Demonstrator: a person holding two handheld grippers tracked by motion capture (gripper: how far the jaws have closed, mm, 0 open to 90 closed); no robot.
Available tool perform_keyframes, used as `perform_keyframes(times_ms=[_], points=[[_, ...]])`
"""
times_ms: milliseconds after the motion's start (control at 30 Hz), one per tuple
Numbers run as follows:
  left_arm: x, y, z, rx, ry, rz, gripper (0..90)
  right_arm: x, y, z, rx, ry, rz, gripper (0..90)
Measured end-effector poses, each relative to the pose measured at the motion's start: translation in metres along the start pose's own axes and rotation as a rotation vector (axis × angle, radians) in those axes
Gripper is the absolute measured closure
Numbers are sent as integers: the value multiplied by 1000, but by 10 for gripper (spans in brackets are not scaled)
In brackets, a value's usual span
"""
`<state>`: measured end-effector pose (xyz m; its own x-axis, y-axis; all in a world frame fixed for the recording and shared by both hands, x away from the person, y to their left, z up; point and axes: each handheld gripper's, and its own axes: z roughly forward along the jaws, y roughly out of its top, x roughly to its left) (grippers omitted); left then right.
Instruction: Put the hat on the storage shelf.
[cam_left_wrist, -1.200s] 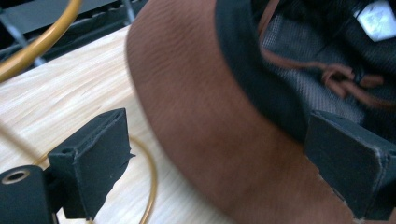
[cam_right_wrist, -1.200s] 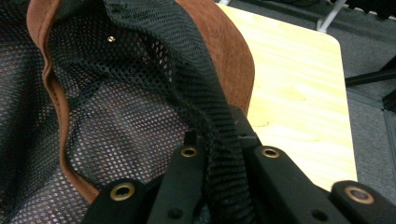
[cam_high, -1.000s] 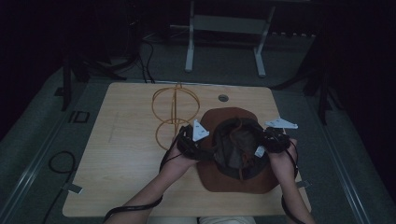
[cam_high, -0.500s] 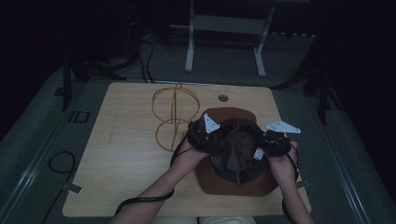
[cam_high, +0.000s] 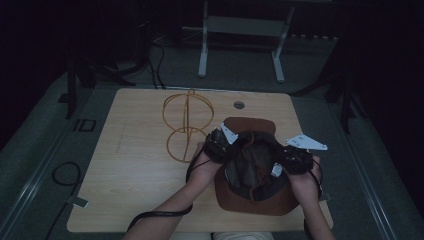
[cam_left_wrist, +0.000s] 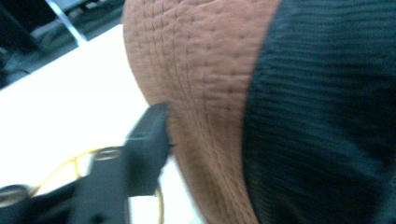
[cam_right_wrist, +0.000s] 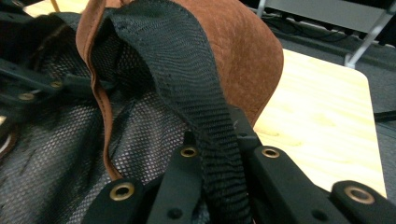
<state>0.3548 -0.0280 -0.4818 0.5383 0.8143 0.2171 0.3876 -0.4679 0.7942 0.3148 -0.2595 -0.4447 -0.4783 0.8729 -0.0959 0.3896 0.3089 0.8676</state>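
A brown hat (cam_high: 255, 202) lies crown-down on the wooden table (cam_high: 135, 175), its black mesh lining (cam_right_wrist: 56, 154) facing up. My right gripper (cam_right_wrist: 219, 158) is shut on the hat's black inner band (cam_right_wrist: 187, 79), pinched at the right side of the opening (cam_high: 280, 167). My left gripper (cam_high: 226, 149) is at the hat's left rim. Its jaws have just been closing, with the rim between them. One black finger (cam_left_wrist: 147, 140) lies against the brown brim (cam_left_wrist: 187, 70) beside the black band (cam_left_wrist: 317, 116). The other jaw is hidden by the hat.
A golden wire stand (cam_high: 187, 125) made of rings stands just left of the hat, close to my left gripper. A small round grommet (cam_high: 239, 105) sits in the tabletop behind it. White table legs (cam_high: 202, 55) stand on the floor beyond.
My left gripper has moved right from beside the hat onto its left rim, and its jaws have narrowed around it. The right gripper keeps its hold on the band.
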Motion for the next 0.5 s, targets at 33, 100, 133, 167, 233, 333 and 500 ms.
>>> perform_keyframes(times_ms=[33,100,133,167,233,333,500], points=[[1,0,0,-1,-18,-17,613,0,0,0,1,1,2,862],[1,1,-1,-17,-13,-13,762,0,0,0,8,-6,1,862],[0,2,-2,-29,-7,-19,812,-1,-1,0,10,-8,5,861],[1,4,-3,-42,-6,-30,840,-1,-1,0,13,-10,10,860],[1,8,-4,-57,0,-39,857,-4,-3,1,4,-9,30,850],[3,15,-7,-70,-13,-46,864,-7,-5,0,6,-9,43,841],[4,22,-14,-108,-34,-55,868,-10,-8,-6,0,-6,64,741]])
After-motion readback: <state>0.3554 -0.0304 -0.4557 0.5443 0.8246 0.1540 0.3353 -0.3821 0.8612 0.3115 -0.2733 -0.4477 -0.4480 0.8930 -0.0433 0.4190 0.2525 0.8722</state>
